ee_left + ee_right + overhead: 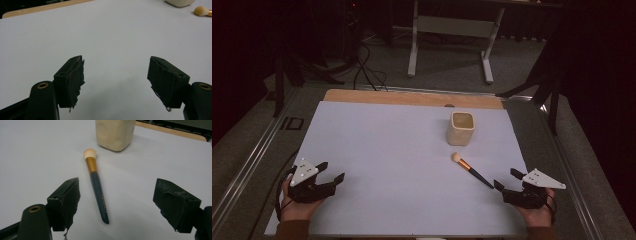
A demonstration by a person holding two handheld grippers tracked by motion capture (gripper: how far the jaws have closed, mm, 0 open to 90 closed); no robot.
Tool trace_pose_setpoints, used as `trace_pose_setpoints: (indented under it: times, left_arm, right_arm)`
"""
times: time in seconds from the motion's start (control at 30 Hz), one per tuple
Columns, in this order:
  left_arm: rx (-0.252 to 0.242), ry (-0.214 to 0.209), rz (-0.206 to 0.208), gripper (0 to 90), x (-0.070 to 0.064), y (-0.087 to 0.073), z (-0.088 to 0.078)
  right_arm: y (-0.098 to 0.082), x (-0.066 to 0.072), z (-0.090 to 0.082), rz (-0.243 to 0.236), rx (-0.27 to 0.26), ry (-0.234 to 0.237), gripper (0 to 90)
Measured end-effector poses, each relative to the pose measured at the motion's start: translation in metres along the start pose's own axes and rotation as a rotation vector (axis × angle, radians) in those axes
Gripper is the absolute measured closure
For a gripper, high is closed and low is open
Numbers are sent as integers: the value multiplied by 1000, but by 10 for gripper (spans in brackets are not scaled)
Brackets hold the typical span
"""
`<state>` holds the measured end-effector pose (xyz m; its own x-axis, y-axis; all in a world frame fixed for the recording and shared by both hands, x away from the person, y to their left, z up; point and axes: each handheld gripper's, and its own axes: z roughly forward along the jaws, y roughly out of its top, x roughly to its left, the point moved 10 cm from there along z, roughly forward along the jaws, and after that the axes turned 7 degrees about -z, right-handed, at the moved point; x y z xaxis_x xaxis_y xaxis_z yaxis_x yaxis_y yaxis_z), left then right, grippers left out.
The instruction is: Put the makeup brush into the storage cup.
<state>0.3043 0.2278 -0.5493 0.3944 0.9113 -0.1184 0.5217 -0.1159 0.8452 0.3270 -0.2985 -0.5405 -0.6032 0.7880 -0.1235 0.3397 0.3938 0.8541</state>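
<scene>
Makeup brush (471, 170) lying just in front of cream cup (460, 128) — left gripper (333, 172), right gripper (507, 179) flanking well apart, jaws wide open, holding nothing.

Brush words: I see tiny letters on the dark handle of the brush (98, 192), too small to read.
Other words: none.
</scene>
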Motion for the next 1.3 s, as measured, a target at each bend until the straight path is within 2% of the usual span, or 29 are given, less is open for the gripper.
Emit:
trace_pose_setpoints:
  times: [0.17, 0.57, 0.8, 0.9, 1.3]
  left_arm:
    - [0, 1, 7, 293, 0, 0, -1]
    - [-9, -15, -14, 286, -4, 0, -3]
    - [-16, -16, -14, 286, -5, 1, -5]
    - [-22, -19, -13, 286, -6, 2, -7]
    - [-38, -22, -13, 280, -6, 5, -10]
  right_arm:
    - [2, 1, -1, -1, 0, 4, 209]
    - [15, 4, -3, 2, -13, 23, 206]
    - [25, 12, -1, -34, 5, 58, 205]
    - [26, 13, -1, -30, 3, 70, 209]
    - [44, 11, -3, -76, 8, 89, 208]
